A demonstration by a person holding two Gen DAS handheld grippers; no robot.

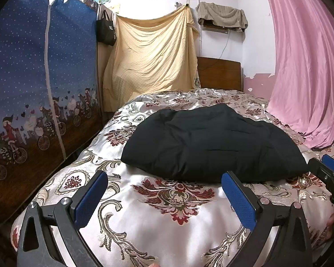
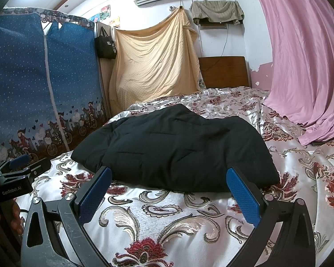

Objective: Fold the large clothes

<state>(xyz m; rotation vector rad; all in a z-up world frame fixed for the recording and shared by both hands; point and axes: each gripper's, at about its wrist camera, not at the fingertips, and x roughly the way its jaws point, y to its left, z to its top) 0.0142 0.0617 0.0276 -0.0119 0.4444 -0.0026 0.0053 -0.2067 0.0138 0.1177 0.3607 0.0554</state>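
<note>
A black padded garment lies folded into a thick bundle on the floral satin bedspread. It also shows in the right wrist view on the bedspread. My left gripper is open and empty, just in front of the garment's near edge, above the bedspread. My right gripper is open and empty, its fingertips at the garment's near edge. The right gripper shows at the right edge of the left wrist view. The left gripper shows at the left edge of the right wrist view.
A blue fabric wardrobe stands along the bed's left side. A yellow sheet hangs at the back beside the wooden headboard. A pink curtain drapes onto the bed's right side.
</note>
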